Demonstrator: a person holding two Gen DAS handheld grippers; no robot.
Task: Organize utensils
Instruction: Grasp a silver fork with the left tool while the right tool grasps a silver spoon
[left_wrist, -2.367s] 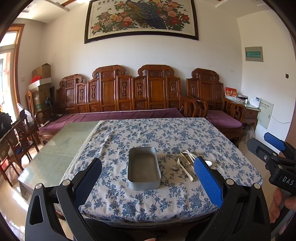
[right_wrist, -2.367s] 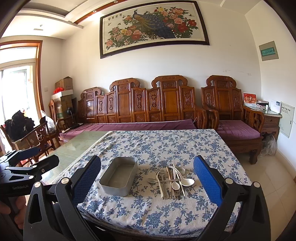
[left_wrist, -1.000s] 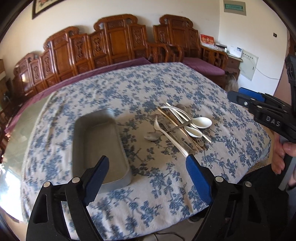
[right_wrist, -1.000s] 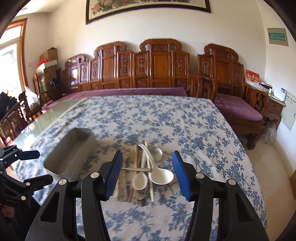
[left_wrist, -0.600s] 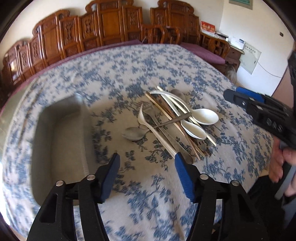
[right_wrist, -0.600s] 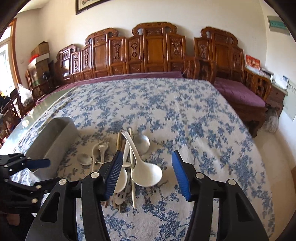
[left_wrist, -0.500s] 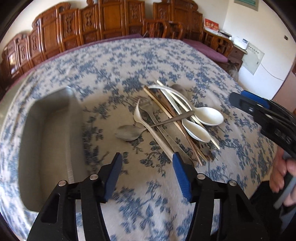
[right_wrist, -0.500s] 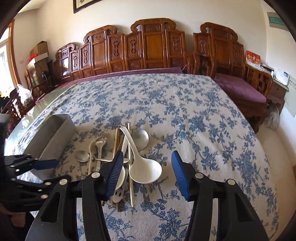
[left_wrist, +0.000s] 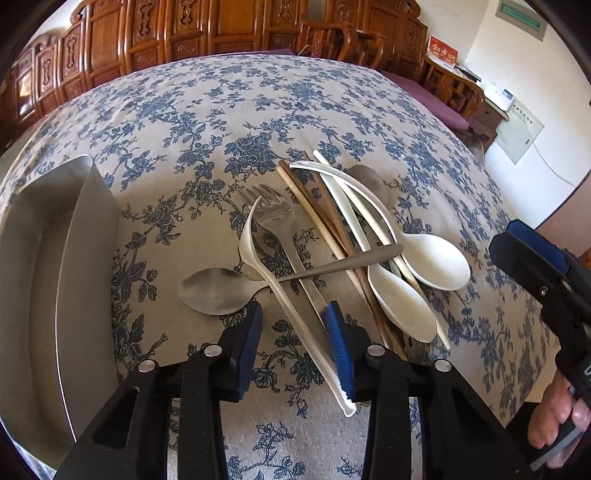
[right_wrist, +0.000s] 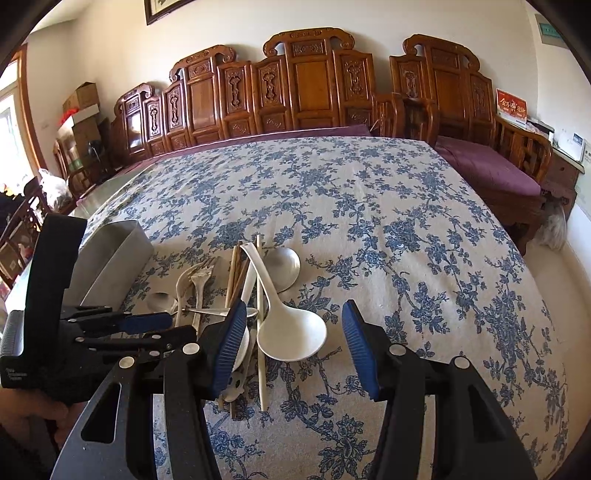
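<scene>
A pile of utensils lies on the blue-flowered tablecloth (left_wrist: 221, 110): a thin white plastic spoon (left_wrist: 280, 295), a steel spoon (left_wrist: 214, 291), a steel fork (left_wrist: 273, 218), brown chopsticks (left_wrist: 317, 218) and two white ladle spoons (left_wrist: 439, 262). A grey metal tray (left_wrist: 44, 280) stands to their left. My left gripper (left_wrist: 293, 347) is open, its pads on either side of the thin white spoon's handle. My right gripper (right_wrist: 291, 347) is open, low over the large white ladle spoon (right_wrist: 291, 339). The tray also shows in the right wrist view (right_wrist: 110, 254).
Carved wooden benches (right_wrist: 314, 85) with purple cushions (right_wrist: 487, 166) line the far side and right of the table. Cardboard boxes (right_wrist: 79, 107) are stacked at the far left. The table's right edge drops to a pale floor (right_wrist: 569, 277).
Both grippers have come down and forward over the utensil pile. The left jaws have narrowed around the thin white spoon's handle. The right gripper has closed in on the large ladle spoon.
</scene>
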